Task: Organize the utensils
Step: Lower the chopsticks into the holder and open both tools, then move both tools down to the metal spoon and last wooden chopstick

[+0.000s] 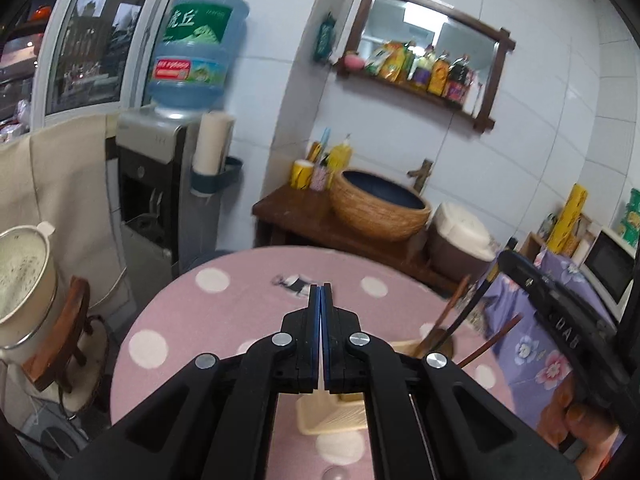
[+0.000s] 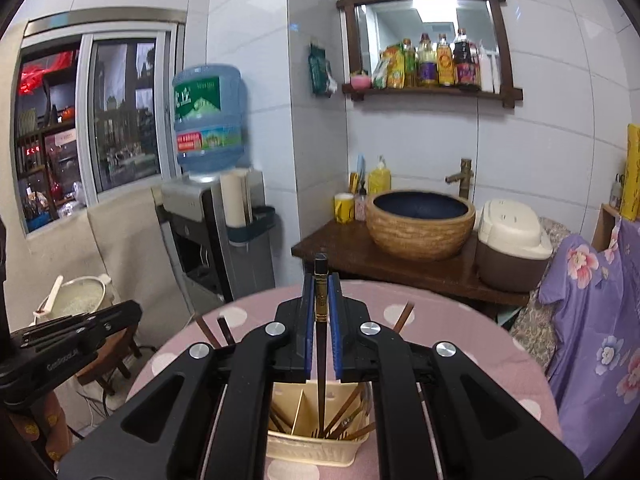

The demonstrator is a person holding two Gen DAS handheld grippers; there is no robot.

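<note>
Left gripper (image 1: 321, 292) is hovering over the pink table (image 1: 192, 320), pads pressed together on nothing, with the cream holder (image 1: 332, 420) sitting just below it. Right gripper (image 2: 321, 292) is pinching a dark chopstick (image 2: 321, 300), long axis upright, its lower tip pointing straight down into the holder (image 2: 312, 446) directly beneath, so this hand is the nearer one

A big blue water bottle (image 2: 208, 120) sits on top of a water machine (image 2: 208, 232). A woven bowl sink (image 2: 420, 220) rests on a dark wooden stand (image 2: 340, 246). Bottles (image 2: 440, 62) line the mirror shelf (image 2: 432, 92). The round bench (image 2: 460, 320) wears a pink spotted cloth.
</note>
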